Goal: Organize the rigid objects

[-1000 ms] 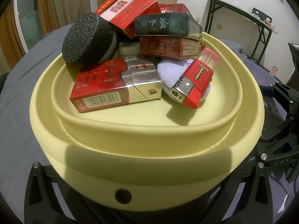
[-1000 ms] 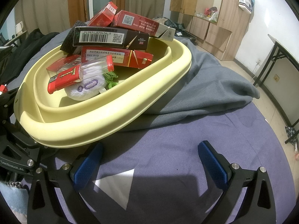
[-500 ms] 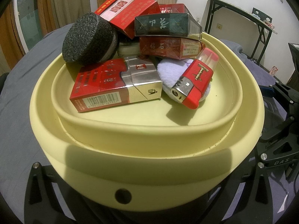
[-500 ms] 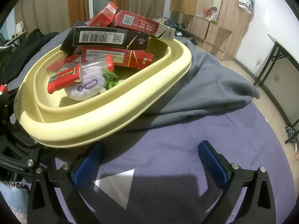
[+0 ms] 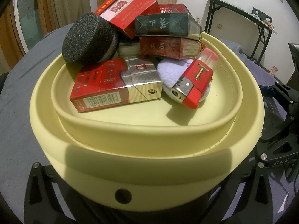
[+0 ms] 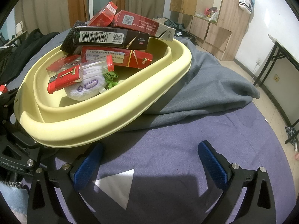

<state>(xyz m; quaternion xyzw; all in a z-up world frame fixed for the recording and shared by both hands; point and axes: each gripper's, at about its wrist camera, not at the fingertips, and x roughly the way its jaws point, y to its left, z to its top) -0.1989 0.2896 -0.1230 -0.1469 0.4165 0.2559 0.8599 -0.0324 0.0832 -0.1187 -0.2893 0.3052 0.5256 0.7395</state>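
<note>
A pale yellow basin (image 5: 145,160) fills the left wrist view and shows at the left in the right wrist view (image 6: 112,115). It holds several cigarette packs (image 5: 115,85), a red lighter (image 5: 198,80), a black sponge (image 5: 89,39) and a white powder puff (image 5: 172,71). My left gripper (image 5: 145,201) sits at the basin's near wall; its fingertips are hidden behind the basin. My right gripper (image 6: 150,163) is open and empty over the purple cloth, its left pad beside the basin rim.
The basin rests on a grey blanket (image 6: 211,85) over a purple cloth (image 6: 168,140). A black folding table (image 5: 243,15) stands at the far right. Wooden cabinets (image 6: 205,18) line the back wall. The right gripper's body (image 5: 276,123) shows right of the basin.
</note>
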